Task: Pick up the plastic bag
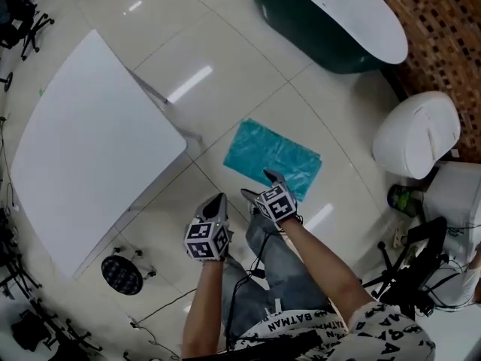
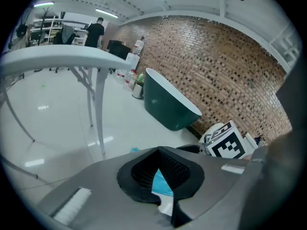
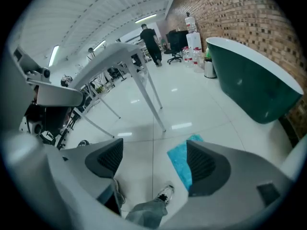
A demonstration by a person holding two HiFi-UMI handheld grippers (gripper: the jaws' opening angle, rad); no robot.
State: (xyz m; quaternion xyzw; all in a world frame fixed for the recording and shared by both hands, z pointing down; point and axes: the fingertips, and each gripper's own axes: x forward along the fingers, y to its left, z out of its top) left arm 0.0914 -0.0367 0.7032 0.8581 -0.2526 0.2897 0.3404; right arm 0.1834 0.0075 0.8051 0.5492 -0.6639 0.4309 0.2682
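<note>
Shiny white floor tiles (image 1: 225,74) fill the room, and the flat blue-green plastic bag (image 1: 273,156) lies on them in the middle of the frame, between a big white table (image 1: 90,141) at the upper left and a dark green tub (image 1: 293,13) at the top. The right gripper (image 1: 258,185) is at the bag's lower edge, jaws wide apart with nothing in them. The left gripper (image 1: 219,200), further left, has its jaws pressed together and holds nothing.

The glossy white tiled floor (image 1: 248,74) carries a flat turquoise plastic bag (image 1: 273,159) near a white rectangular table (image 1: 90,149), with a dark green white-rimmed tub (image 1: 301,32) standing well apart.
</note>
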